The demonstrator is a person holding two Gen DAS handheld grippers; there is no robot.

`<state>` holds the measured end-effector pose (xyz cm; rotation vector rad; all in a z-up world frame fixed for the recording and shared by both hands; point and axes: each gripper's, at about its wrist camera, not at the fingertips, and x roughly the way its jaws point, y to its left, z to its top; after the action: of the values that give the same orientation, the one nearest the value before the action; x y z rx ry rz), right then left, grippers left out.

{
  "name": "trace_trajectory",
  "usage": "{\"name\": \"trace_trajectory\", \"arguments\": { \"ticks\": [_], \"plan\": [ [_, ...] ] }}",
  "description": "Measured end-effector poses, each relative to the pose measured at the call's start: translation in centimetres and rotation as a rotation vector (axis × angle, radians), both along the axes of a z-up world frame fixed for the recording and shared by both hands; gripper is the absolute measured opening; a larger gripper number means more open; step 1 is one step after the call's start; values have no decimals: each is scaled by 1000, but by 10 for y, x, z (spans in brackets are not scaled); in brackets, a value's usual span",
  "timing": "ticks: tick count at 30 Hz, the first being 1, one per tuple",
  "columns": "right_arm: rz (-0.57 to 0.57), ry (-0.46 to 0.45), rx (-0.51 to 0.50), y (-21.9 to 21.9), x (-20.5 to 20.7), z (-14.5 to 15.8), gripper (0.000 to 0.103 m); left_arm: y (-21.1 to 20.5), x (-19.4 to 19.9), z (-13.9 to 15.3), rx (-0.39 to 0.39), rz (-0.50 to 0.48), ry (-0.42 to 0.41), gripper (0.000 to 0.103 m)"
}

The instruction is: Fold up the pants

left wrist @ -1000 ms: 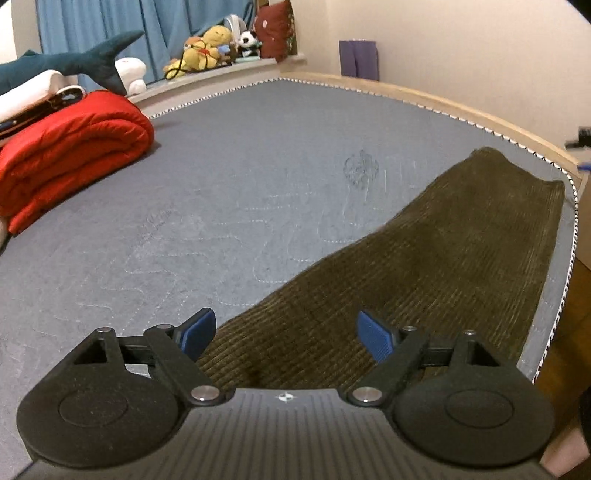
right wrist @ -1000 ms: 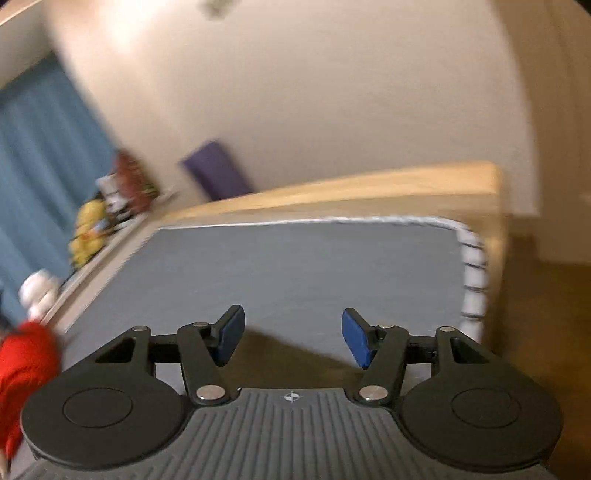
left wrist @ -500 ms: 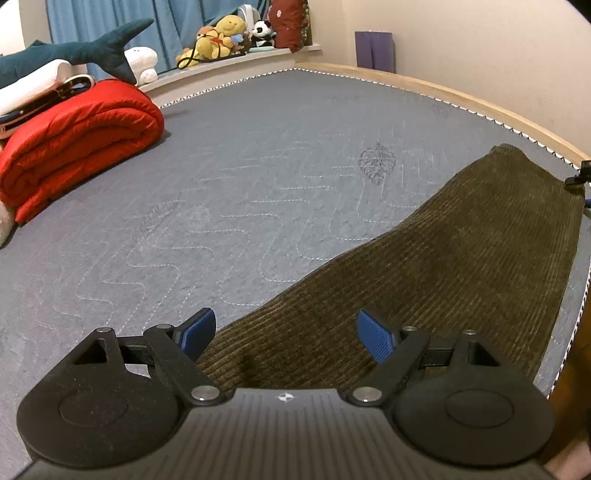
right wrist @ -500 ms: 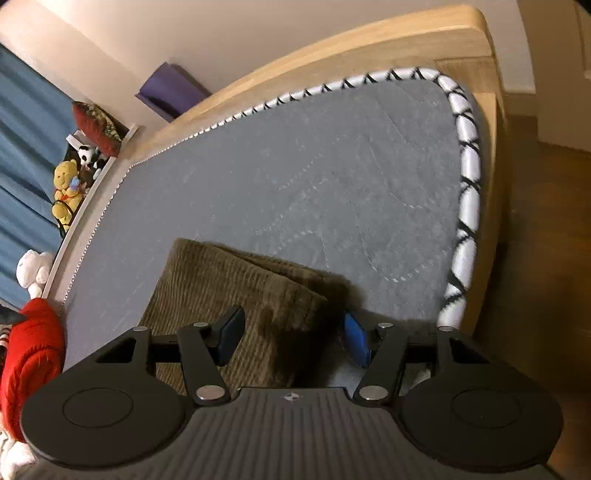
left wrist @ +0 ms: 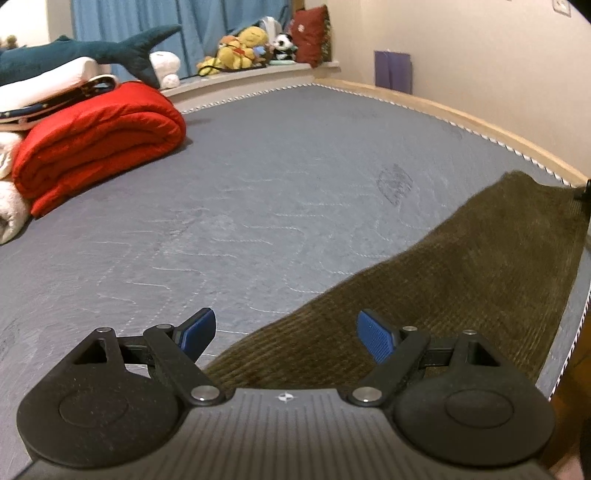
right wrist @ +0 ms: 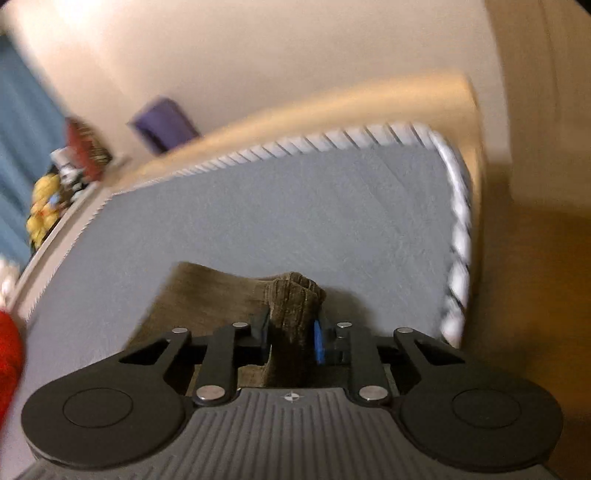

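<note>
Jaws of the left gripper [left wrist: 284, 334] stood wide apart, empty, over the near end of the pants [left wrist: 461, 280], brown corduroy lying flat along the mattress [left wrist: 258, 206] edge, a red blanket [left wrist: 99, 140] well apart. Right view, blurred: right gripper [right wrist: 291, 341] jaws had just closed, pinching a bunched corner of the pants [right wrist: 291, 314]. Soft, thick, limp cloth; judged best gripped at hem corners.

We are noting a grey quilted mattress [left wrist: 258, 192] lying in a pale wooden bed frame [left wrist: 480, 122], blue curtains [left wrist: 122, 18] hanging behind, cream walls [left wrist: 461, 33] glowing warmly.
</note>
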<state>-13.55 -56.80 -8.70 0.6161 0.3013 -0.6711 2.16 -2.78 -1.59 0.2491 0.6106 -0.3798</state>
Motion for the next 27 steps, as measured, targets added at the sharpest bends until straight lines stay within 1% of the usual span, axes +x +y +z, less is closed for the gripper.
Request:
{"name": "trace_trajectory", "arguments": {
  "ticks": [1,3,4,6,7,8,10,11,12,13,15,16,17,18,19,20,24,26,27],
  "plan": [
    [61,-4,-123,29,6,17,22,4,0,2,-11,12,-1,88],
    [178,3,-346,91,18,40,22,15,1,6,-38,42,-2,88],
    [261,-3,-462,133,23,48,22,20,2,7,-47,57,-1,88],
    [411,-27,-613,204,26,54,22,29,3,9,-54,94,2,88],
    [509,-36,-696,249,25,51,22,35,4,9,-59,115,3,88],
    [599,-41,-756,285,22,46,22,41,5,9,-65,133,6,88],
    [799,-37,-863,355,12,26,22,52,7,10,-79,166,16,88],
    [916,-20,-927,392,4,9,22,58,7,10,-84,181,21,88],
    [1026,16,-992,423,-3,-7,22,64,8,9,-88,197,29,88],
    [1163,74,-1084,456,-13,-33,22,68,8,9,-92,210,37,88],
    [1339,135,-1211,494,-32,-73,23,77,9,8,-101,227,56,88],
    [1390,191,-1287,510,-42,-95,25,81,9,7,-106,232,68,88],
    [1356,207,-1365,519,-48,-110,30,83,9,5,-109,236,77,88],
    [1309,188,-1440,524,-54,-119,30,85,9,4,-108,237,88,88],
    [1309,188,-1440,524,-54,-119,30,86,10,3,-107,235,97,88],
    [1300,187,-1480,524,-55,-121,31,87,10,1,-107,232,106,88],
    [1331,146,-1319,515,-52,-95,34,85,14,-5,-125,194,142,88],
    [1325,107,-1246,512,-56,-84,34,83,17,-9,-166,170,173,88],
    [1321,96,-1217,509,-57,-80,35,82,19,-10,-189,156,187,85]
  ]
}}
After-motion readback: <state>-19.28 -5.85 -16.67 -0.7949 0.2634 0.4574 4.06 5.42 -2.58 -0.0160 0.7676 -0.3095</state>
